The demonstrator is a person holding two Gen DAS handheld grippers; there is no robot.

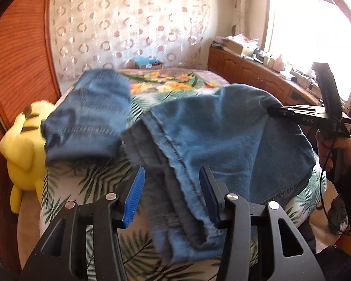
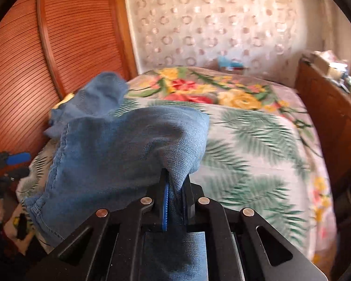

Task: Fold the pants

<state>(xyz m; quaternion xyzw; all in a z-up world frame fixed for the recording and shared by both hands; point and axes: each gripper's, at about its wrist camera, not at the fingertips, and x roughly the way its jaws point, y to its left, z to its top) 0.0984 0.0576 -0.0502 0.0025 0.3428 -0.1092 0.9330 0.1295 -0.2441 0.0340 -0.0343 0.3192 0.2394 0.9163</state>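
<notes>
Blue denim pants (image 1: 222,135) hang bunched above the bed, held up at two places. A thick fold of them, its grey inside showing, runs between the blue pads (image 1: 135,194) of my left gripper (image 1: 173,192), which is shut on it. In the same view my right gripper (image 1: 275,112) pinches the cloth at the right, a hand on its handle. In the right wrist view the right gripper (image 2: 175,178) is shut on a ridge of the pants (image 2: 119,145), which drape off to the left. One leg end (image 1: 89,112) is blurred at the upper left.
Under the pants lies a bed with a leaf-print sheet (image 2: 257,152) and a floral blanket (image 1: 166,82) further back. A yellow plush toy (image 1: 23,154) sits at the bed's left edge by slatted wooden doors (image 2: 23,70). A cluttered wooden cabinet (image 1: 257,75) lines the right side.
</notes>
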